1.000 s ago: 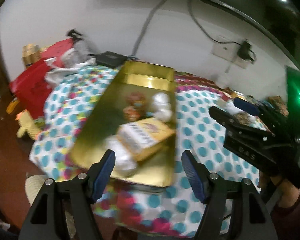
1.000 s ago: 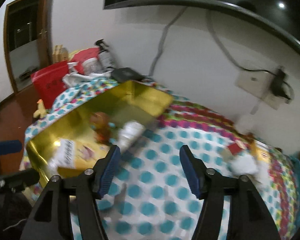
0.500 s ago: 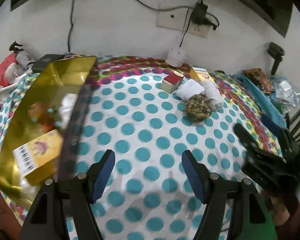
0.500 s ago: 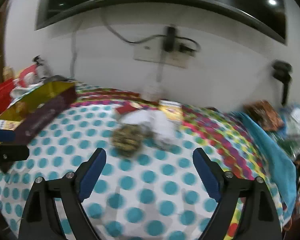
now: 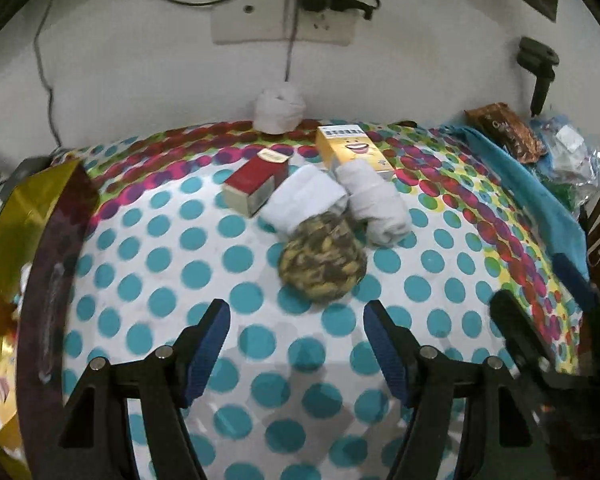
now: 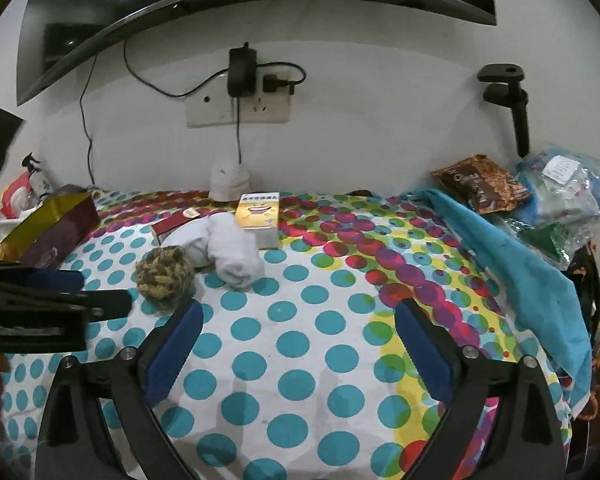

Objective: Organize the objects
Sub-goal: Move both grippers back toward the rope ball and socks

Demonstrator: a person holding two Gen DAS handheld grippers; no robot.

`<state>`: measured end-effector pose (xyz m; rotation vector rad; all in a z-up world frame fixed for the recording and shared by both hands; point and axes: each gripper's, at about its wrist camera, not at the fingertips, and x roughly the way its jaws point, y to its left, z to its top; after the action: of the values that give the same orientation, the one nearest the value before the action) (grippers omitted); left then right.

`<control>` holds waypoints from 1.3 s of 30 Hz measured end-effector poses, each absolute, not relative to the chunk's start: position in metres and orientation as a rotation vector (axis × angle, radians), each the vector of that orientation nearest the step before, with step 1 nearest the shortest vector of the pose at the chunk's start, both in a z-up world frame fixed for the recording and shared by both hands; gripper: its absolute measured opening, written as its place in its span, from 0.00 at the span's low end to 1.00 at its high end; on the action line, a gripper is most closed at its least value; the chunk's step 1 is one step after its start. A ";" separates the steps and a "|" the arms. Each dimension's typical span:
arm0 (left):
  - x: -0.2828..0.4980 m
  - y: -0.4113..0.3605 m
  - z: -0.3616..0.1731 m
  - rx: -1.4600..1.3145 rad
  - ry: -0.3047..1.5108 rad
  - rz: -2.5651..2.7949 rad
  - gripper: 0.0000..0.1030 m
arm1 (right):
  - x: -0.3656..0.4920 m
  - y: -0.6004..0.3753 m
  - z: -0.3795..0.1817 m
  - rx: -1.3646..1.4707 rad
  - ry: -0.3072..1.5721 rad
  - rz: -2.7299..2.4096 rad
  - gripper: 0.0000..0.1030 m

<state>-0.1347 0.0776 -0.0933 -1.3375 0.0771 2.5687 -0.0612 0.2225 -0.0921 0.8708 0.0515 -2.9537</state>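
Observation:
A yellow-brown knitted ball (image 5: 323, 260) lies on the polka-dot cloth, with two white rolled socks (image 5: 370, 200), a red box (image 5: 256, 186) and a yellow box (image 5: 350, 150) just behind it. My left gripper (image 5: 296, 328) is open and empty, just in front of the ball. The ball also shows in the right wrist view (image 6: 164, 276), left of my right gripper (image 6: 298, 332), which is open and empty over bare cloth. A gold tray (image 5: 16, 216) with items in it sits at the left.
A white roll (image 5: 279, 110) stands by the wall under a socket with cables. A blue cloth (image 6: 512, 256), a brown snack bag (image 6: 480, 184) and plastic bags (image 6: 568, 188) lie at the right. The table edge is close at the right.
Both grippers have swung right, away from the gold tray, and now face the pile of objects. The left gripper has closed in on the knitted ball. Both stay open.

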 end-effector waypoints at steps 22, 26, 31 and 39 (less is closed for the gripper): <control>-0.170 0.109 -0.124 -1.313 0.187 2.538 0.69 | -0.059 0.237 -0.088 0.856 -0.048 -3.032 0.99; -0.171 0.107 -0.128 -1.303 0.158 2.530 0.69 | -0.060 0.238 -0.088 0.865 -0.057 -3.032 0.99; -0.172 0.102 -0.129 -1.273 0.105 2.530 0.69 | -0.061 0.237 -0.088 0.874 -0.051 -3.028 0.99; -0.171 0.099 -0.130 -1.244 0.075 2.564 0.56 | -0.063 0.237 -0.090 0.890 -0.046 -3.021 0.99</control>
<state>-0.1709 0.0993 -0.1299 -1.2442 0.0747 2.5641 -0.0630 0.2367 -0.0903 0.8900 -0.0462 -3.0212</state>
